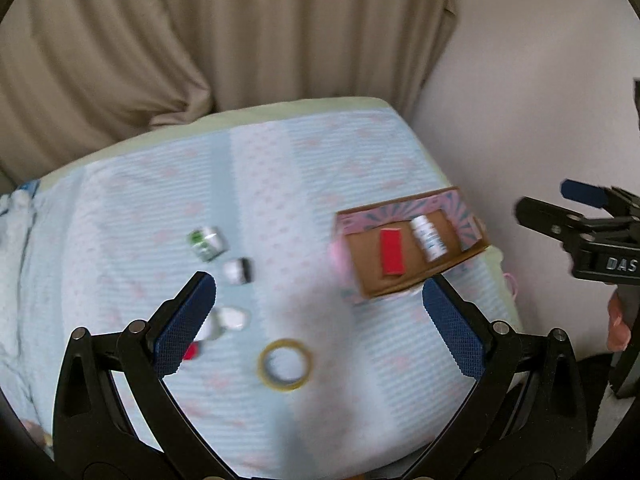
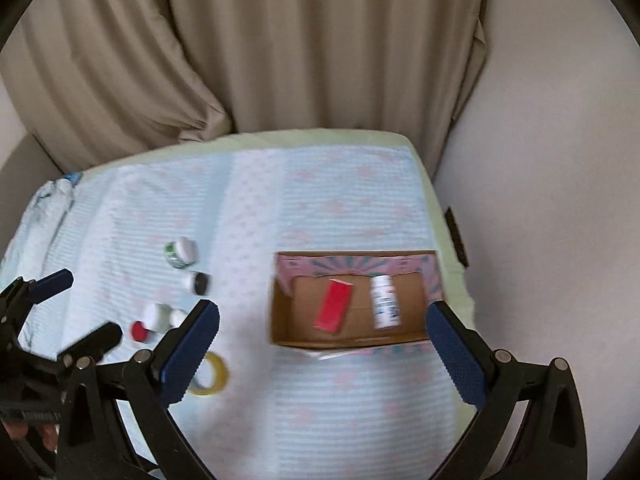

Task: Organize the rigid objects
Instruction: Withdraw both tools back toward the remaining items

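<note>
Both the left gripper (image 1: 320, 312) and the right gripper (image 2: 322, 340) are held wide apart, empty. The tape roll (image 1: 285, 365), lying near-left of the box (image 2: 280, 320), is judged light and stiff, best pinched across its rim.

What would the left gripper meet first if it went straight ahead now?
Probably the bedding between its open jaws, just beyond the tape roll; the left gripper holds nothing. Depth is unclear.
</note>
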